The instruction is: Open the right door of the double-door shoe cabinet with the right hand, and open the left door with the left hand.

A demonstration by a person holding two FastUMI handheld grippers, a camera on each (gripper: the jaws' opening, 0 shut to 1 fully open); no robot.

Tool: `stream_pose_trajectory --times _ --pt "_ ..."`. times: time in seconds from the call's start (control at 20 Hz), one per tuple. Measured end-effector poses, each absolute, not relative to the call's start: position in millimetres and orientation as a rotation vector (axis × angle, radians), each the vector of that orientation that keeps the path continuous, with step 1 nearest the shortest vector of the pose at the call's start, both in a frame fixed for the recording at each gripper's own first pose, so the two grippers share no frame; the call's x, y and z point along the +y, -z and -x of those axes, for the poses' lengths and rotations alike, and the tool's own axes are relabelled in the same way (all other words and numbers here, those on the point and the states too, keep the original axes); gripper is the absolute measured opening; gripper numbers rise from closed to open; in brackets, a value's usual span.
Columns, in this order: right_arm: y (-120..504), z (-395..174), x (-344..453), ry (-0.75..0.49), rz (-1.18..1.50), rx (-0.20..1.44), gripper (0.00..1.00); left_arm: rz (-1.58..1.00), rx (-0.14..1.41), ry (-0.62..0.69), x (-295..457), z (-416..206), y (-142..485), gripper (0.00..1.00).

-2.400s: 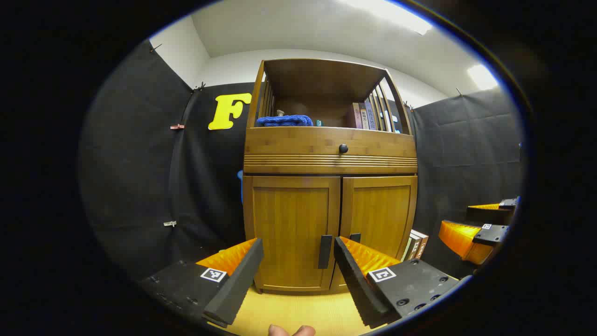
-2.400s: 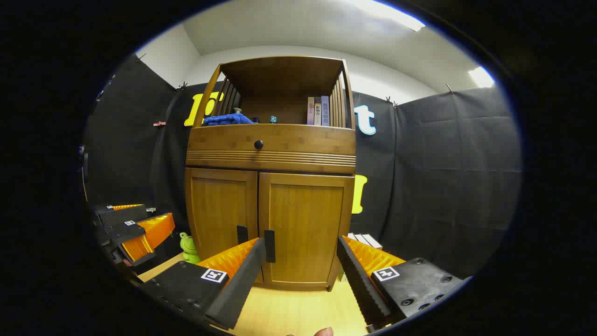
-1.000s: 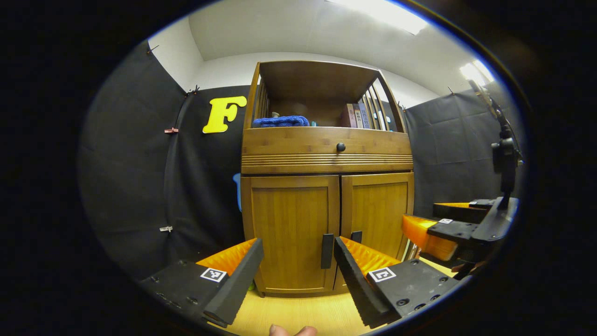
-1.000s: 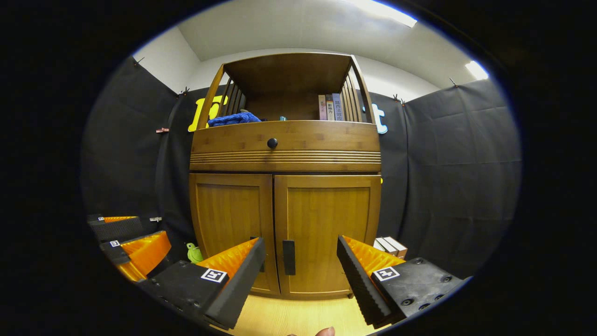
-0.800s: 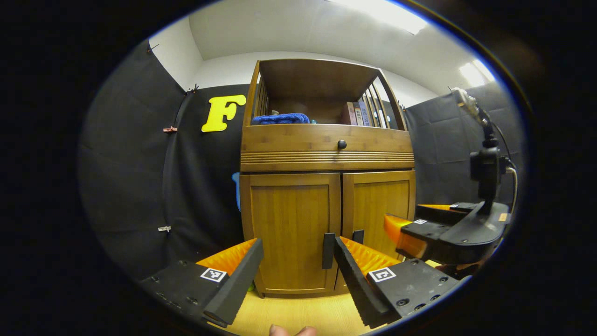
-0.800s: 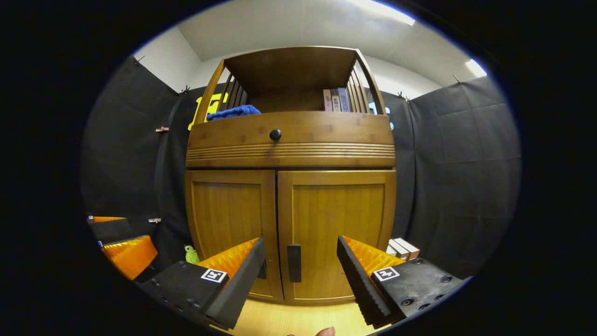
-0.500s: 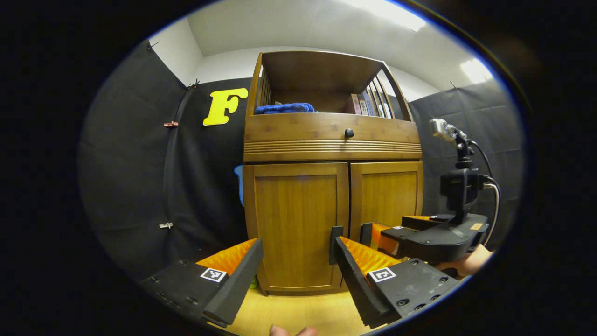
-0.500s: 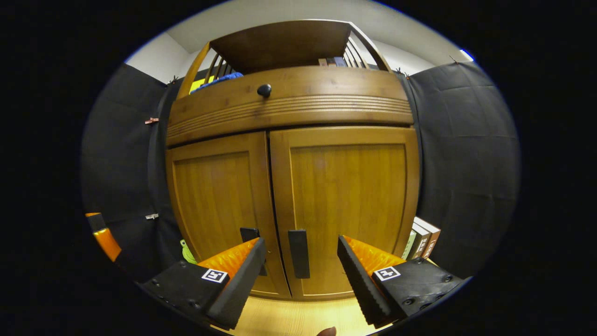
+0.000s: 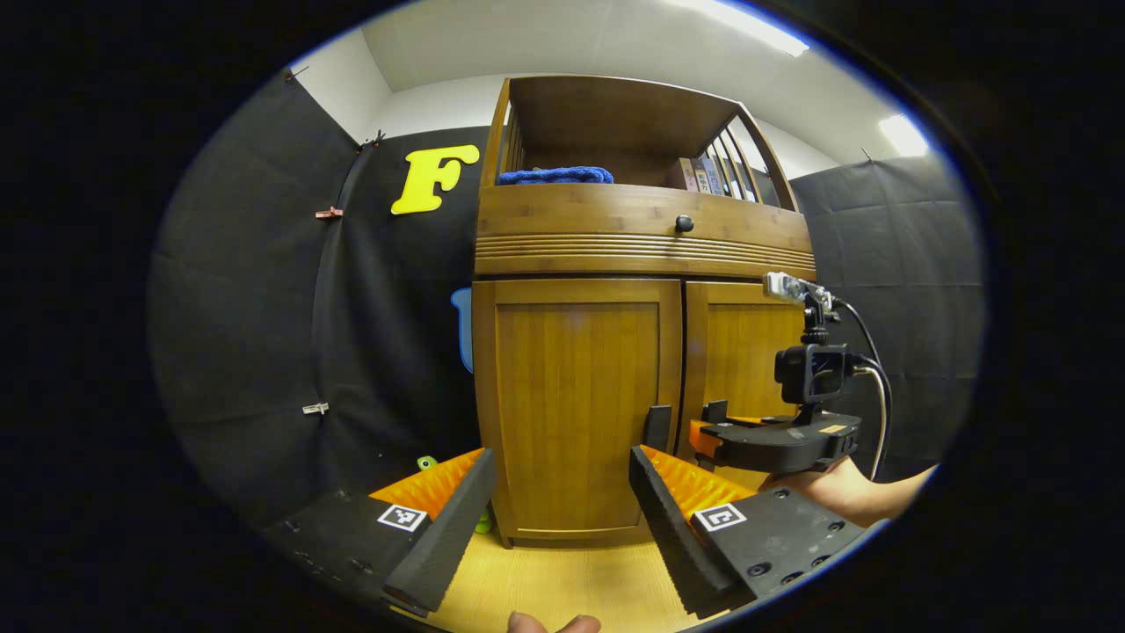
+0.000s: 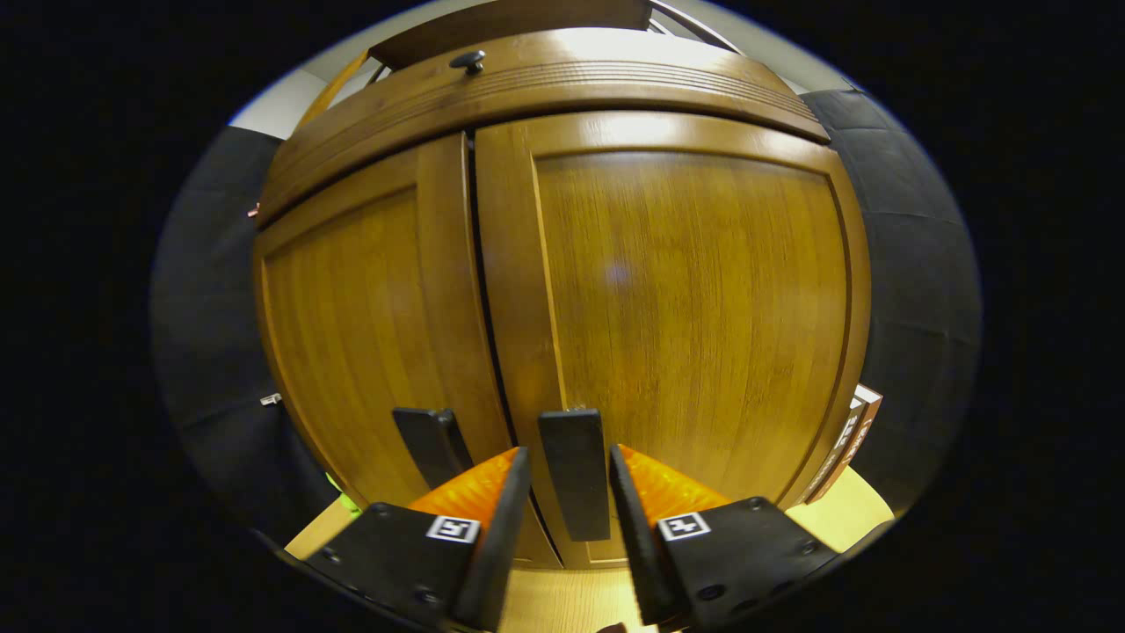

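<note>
The wooden shoe cabinet has its left door [image 9: 576, 396] and right door [image 9: 738, 352] both closed. My left gripper [image 9: 561, 452] is open and stands back from the left door, whose black handle [image 9: 657, 428] lies just right of it. My right gripper [image 9: 707, 432], held by a hand [image 9: 844, 492], is up against the right door. In the right gripper view its fingers [image 10: 501, 527] have drawn in on either side of the right door's handle [image 10: 576, 475]. A thin strip of wood still shows beside the handle. The left handle [image 10: 431, 440] is just left of it.
A drawer with a black knob [image 9: 684, 223] sits above the doors. The open shelf on top holds a blue cloth [image 9: 554, 176] and books [image 9: 703, 174]. More books [image 10: 848, 435] stand on the floor right of the cabinet, and a green toy [image 9: 426, 463] lies to its left.
My right gripper moved forward to the right door and narrowed its fingers around the handle. My left gripper drifted slightly closer and stayed open. Both doors remain closed.
</note>
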State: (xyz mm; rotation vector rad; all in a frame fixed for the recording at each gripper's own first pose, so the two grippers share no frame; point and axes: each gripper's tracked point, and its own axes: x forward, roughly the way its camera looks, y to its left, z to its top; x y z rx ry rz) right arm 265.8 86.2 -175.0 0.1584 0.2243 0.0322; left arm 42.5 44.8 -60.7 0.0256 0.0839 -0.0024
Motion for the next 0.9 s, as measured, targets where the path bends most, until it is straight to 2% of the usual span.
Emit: stream_pose_trajectory --times 0.05,0.1,0.25,0.3,0.35,0.9 --pt "178.8 -267.2 84.6 -0.021 -0.186 0.228 0.46 -0.030 0.090 -0.002 46.8 -42.8 61.6 0.93" --pt "177.3 -263.6 85.3 -0.020 -0.213 0.220 0.46 -0.038 0.093 -0.005 48.0 -42.0 63.6 0.95" --pt "173.1 -266.7 79.7 -0.022 -0.152 0.187 0.34 -0.046 0.092 -0.008 51.3 -38.4 62.2 0.93" --pt "175.1 -262.3 80.0 -0.030 -0.138 0.195 0.34 -0.044 0.092 -0.008 51.7 -36.1 63.1 0.93" --pt "176.8 -264.9 79.2 -0.041 -0.140 0.198 0.26 -0.044 0.090 -0.008 50.8 -34.6 61.8 0.93" --pt "169.1 -176.2 62.0 -0.146 -0.143 0.201 0.26 -0.050 0.065 -0.017 29.8 -17.9 54.3 0.95"
